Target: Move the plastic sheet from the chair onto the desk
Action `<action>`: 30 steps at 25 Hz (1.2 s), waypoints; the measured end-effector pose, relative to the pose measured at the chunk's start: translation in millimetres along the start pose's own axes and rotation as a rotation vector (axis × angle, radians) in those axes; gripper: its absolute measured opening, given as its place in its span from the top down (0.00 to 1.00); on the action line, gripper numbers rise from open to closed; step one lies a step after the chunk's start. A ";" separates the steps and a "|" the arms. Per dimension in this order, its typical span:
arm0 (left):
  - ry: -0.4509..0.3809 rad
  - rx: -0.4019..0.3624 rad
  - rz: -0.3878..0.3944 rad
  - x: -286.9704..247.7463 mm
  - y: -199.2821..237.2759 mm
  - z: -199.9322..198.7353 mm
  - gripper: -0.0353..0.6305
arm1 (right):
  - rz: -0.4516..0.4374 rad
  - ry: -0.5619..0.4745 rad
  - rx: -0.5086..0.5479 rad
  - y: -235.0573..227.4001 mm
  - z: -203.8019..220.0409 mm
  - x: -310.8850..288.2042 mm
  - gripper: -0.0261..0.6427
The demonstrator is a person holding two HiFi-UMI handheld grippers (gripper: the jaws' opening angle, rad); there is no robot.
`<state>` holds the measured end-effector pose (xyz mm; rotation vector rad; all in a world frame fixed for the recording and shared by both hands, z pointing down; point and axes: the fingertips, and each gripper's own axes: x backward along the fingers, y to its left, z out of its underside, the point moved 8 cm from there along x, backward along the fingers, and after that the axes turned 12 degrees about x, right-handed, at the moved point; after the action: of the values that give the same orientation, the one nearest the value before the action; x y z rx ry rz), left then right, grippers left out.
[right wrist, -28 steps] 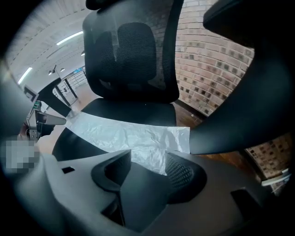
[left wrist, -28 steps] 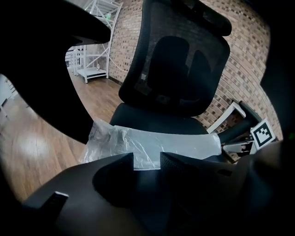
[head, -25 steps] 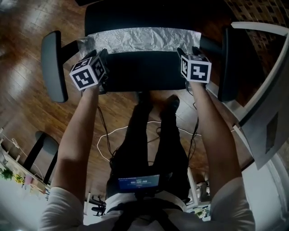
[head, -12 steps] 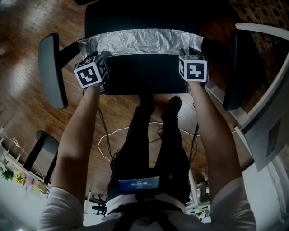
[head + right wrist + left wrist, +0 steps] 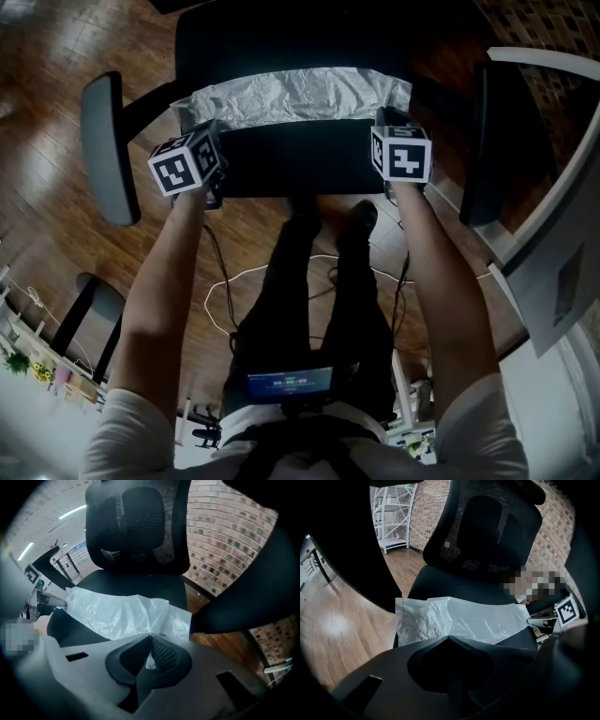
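A crinkled translucent plastic sheet (image 5: 300, 94) lies across the back of the black chair seat (image 5: 300, 159). My left gripper (image 5: 212, 127) is at the sheet's near left corner. Its jaws have just closed, and in the left gripper view they (image 5: 450, 637) meet on the edge of the sheet (image 5: 483, 620). My right gripper (image 5: 392, 116) is at the near right corner. It has also just closed, and in the right gripper view a bit of the sheet (image 5: 122, 611) shows pinched between the jaws (image 5: 150, 639).
The chair's armrests (image 5: 105, 145) (image 5: 483, 141) flank both grippers, and its backrest (image 5: 487, 531) rises behind the sheet. A white desk (image 5: 553, 225) stands at the right. Cables (image 5: 253, 281) lie on the wooden floor by the person's legs.
Both grippers have shut on the sheet's near corners. The left one has sunk a little toward the seat. The sheet has bunched inward and looks narrower than before.
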<state>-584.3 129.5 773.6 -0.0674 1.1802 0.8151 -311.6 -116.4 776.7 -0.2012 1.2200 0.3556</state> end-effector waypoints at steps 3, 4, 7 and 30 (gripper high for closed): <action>-0.005 -0.002 0.012 7.0 0.7 2.1 0.95 | -0.014 -0.034 0.013 2.0 -3.6 7.0 0.95; -0.009 -0.002 0.018 10.4 -0.7 3.1 0.95 | -0.014 -0.047 0.018 2.5 -4.0 10.6 0.95; -0.021 -0.002 0.042 22.4 -6.5 8.1 0.95 | -0.014 -0.071 0.026 4.1 1.8 22.2 0.95; -0.095 -0.043 0.110 87.6 -34.2 19.5 0.95 | -0.038 -0.215 0.038 18.6 30.4 97.1 0.96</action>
<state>-536.5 160.0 696.2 0.0014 1.0844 0.9311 -262.8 -73.4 696.2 -0.1491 1.0089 0.3127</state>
